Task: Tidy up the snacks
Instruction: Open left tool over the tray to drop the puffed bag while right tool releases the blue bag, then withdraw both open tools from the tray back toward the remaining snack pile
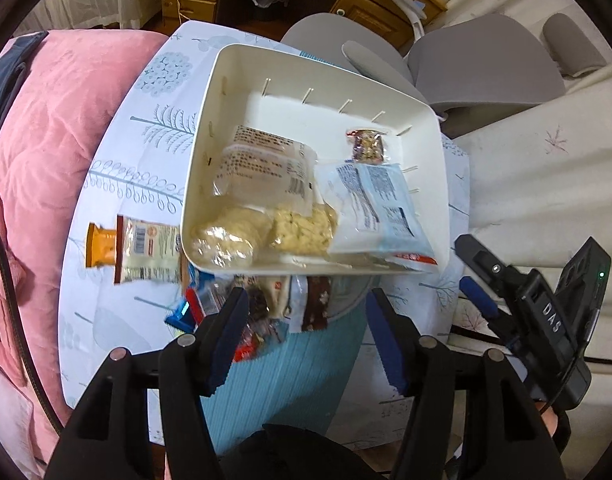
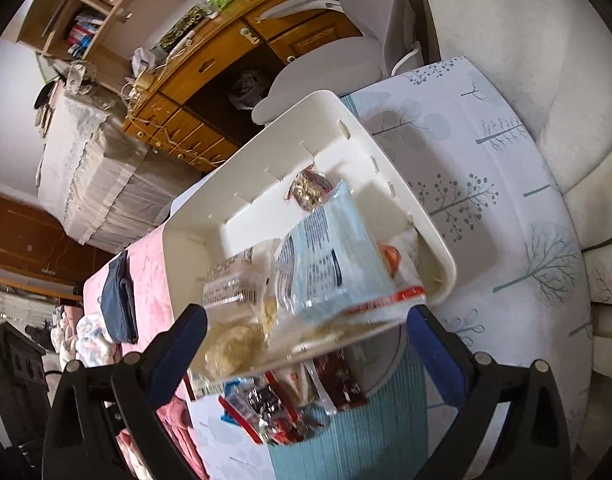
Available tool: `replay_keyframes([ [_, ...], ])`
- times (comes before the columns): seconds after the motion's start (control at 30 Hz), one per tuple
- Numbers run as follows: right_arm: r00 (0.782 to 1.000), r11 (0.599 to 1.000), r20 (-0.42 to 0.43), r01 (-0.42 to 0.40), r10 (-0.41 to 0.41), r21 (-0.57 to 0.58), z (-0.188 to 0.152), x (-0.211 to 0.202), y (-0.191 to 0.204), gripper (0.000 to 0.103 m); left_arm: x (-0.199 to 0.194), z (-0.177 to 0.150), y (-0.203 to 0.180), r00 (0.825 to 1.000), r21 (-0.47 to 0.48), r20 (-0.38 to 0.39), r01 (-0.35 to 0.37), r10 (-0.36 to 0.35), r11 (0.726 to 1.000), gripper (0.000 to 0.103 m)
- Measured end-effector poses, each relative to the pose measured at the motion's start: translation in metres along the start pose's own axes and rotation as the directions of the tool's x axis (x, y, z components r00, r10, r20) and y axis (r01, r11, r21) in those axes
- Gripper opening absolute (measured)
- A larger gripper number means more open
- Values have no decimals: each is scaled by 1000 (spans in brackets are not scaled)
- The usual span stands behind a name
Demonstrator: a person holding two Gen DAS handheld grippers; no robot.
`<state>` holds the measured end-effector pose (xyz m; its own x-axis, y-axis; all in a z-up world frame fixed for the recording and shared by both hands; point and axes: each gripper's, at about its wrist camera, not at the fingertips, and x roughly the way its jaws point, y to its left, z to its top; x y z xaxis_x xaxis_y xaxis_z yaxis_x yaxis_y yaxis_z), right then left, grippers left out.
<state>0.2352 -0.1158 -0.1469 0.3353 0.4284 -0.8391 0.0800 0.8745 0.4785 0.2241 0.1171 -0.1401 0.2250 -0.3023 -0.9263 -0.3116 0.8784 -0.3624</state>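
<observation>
Both claws are spread wide with nothing in them. The left gripper (image 1: 306, 320) hangs just over the loose pile of snack packets (image 1: 258, 312) on the tree-print tablecloth (image 1: 118, 184), and the white bin (image 1: 226, 80) sits right ahead of its tips. Inside there's a blue packet (image 1: 381, 208) and clear bags of pale snacks (image 1: 262, 184). An orange-ended packet (image 1: 134, 250) lies off to its left. The right gripper (image 2: 306, 332) faces the same bin (image 2: 385, 168) from close up.
</observation>
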Motion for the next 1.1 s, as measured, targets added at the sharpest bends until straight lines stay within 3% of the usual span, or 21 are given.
replay_keyframes([
  [0.27,998,995,13,-67,68,-70,-30,-22,-5,101,-11,-51,-7,997,-55,70,-30,34,998,60],
  [0.67,993,977,-51,-114,106,-181,-68,-27,-16,101,-15,-125,12,987,-175,118,-89,111,980,60],
  [0.9,989,971,-101,-128,109,-200,-92,-19,-15,100,-17,-145,27,981,-180,138,-114,140,977,60],
  [1.1,990,975,-104,-117,98,-190,-110,-11,-10,100,-12,-146,49,979,-118,140,-133,149,984,60],
])
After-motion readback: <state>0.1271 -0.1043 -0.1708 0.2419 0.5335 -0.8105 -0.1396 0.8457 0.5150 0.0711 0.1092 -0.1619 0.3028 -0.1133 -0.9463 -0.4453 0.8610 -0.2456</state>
